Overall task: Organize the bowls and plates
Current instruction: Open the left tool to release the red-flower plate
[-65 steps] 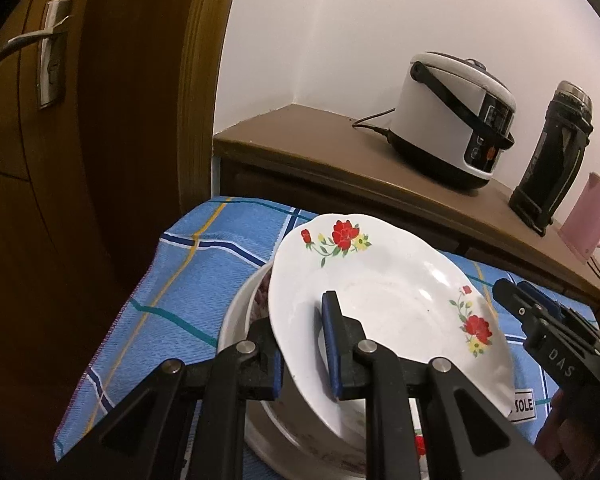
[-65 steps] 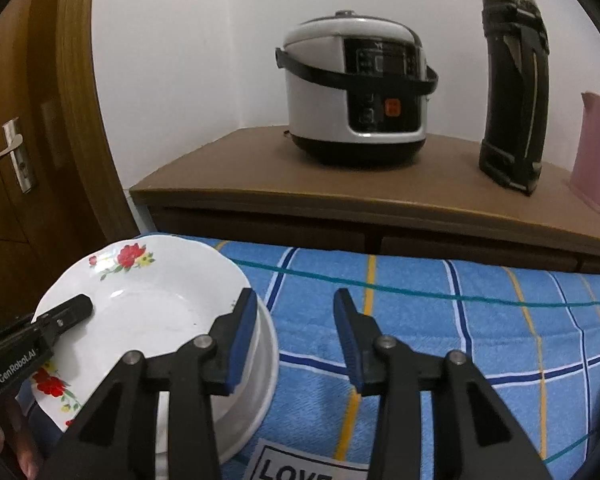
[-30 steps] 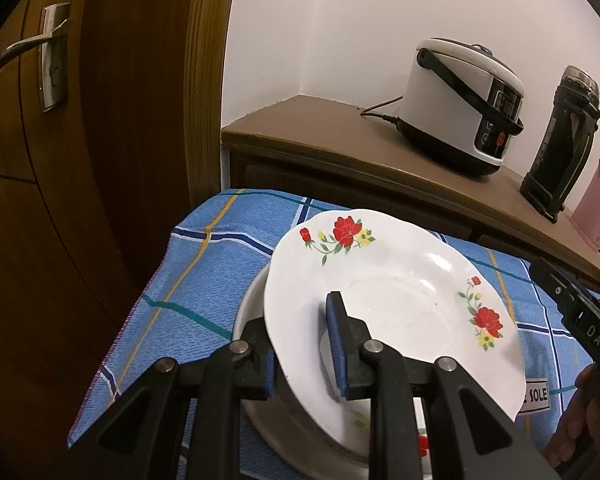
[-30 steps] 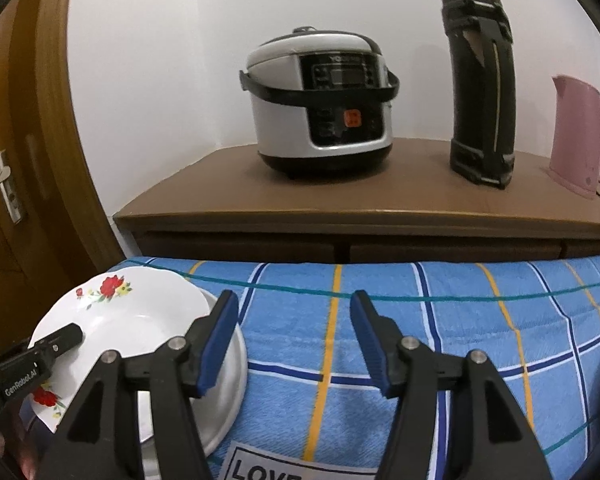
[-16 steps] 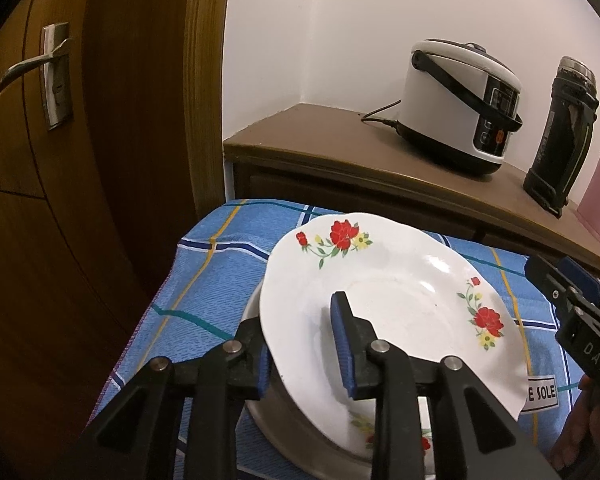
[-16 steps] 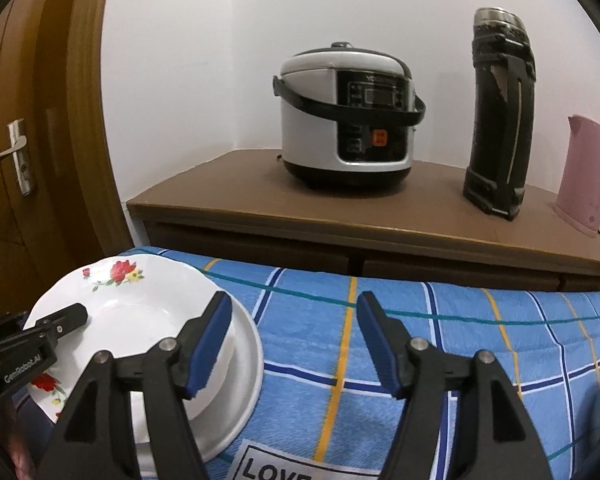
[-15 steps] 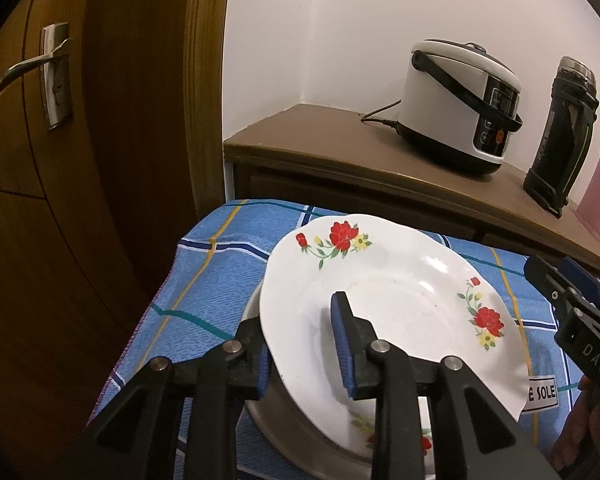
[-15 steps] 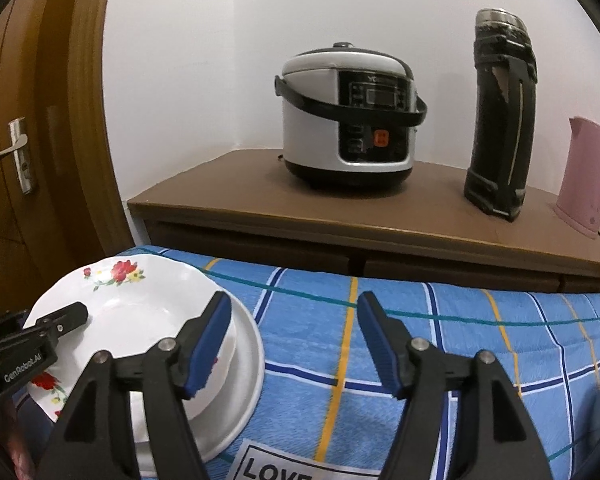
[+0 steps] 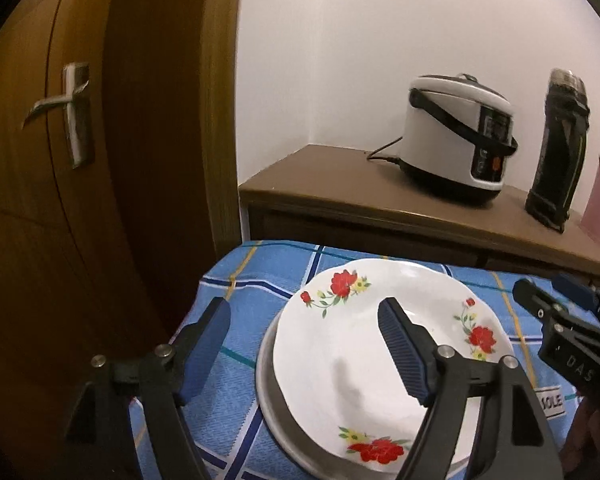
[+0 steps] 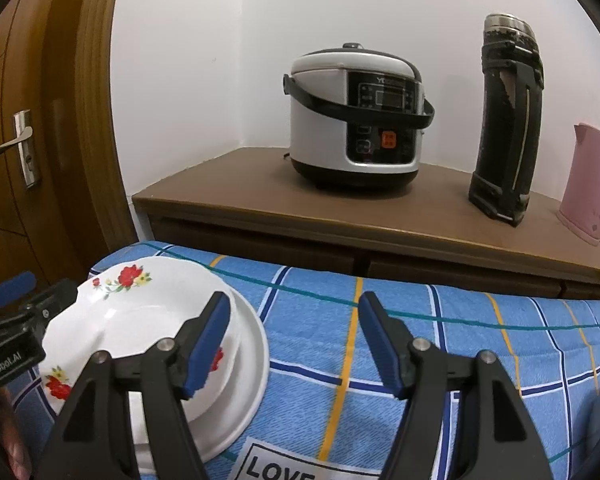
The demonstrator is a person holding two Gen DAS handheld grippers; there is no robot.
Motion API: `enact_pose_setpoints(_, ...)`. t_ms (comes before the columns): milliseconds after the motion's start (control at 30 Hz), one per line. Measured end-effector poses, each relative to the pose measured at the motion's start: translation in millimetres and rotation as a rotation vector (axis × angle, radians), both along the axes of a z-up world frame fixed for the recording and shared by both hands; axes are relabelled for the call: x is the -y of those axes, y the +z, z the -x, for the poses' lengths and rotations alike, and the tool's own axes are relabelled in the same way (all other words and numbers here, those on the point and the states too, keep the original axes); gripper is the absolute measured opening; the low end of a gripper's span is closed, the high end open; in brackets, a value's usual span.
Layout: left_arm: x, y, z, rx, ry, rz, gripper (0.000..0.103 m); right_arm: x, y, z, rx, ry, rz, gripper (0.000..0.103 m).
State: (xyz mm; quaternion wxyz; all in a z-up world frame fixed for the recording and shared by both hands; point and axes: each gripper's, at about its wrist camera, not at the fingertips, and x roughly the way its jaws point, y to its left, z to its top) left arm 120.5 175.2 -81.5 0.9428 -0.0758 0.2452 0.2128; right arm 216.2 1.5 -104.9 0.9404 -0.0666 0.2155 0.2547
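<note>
My left gripper (image 9: 304, 320) just opened, releasing floral plate (image 9: 380, 344) atop probably a bowl (image 10: 248, 360); right gripper (image 10: 294, 312) spread, empty.

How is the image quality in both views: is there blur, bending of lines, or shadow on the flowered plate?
Left wrist view: slightly soft, the door frame bows strongly from the fisheye, black corners, and a faint grey shadow lies on the flowered plate. Right wrist view: sharper; the rice cooker shows clear buttons, the door side is dim, and the cabinet edge curves.
</note>
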Motion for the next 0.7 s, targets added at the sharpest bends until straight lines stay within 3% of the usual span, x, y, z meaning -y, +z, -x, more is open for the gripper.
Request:
enact_pose_setpoints(167, -8, -2, -3, -0.011, 0.010, 0.028, 0.079, 0, 0, 0, 0.001, 0.000, 0.001, 0.068)
enact_pose_setpoints(433, -30, -13, -7, -0.062, 0.065, 0.148, 0.079, -3, 1, 4, 0.022, 0.002, 0.017, 0.070)
enact_pose_setpoints(700, -30, -16, -8, -0.073, 0.078, 0.165, 0.079, -6, 2, 9, 0.055, 0.004, 0.028, 0.072)
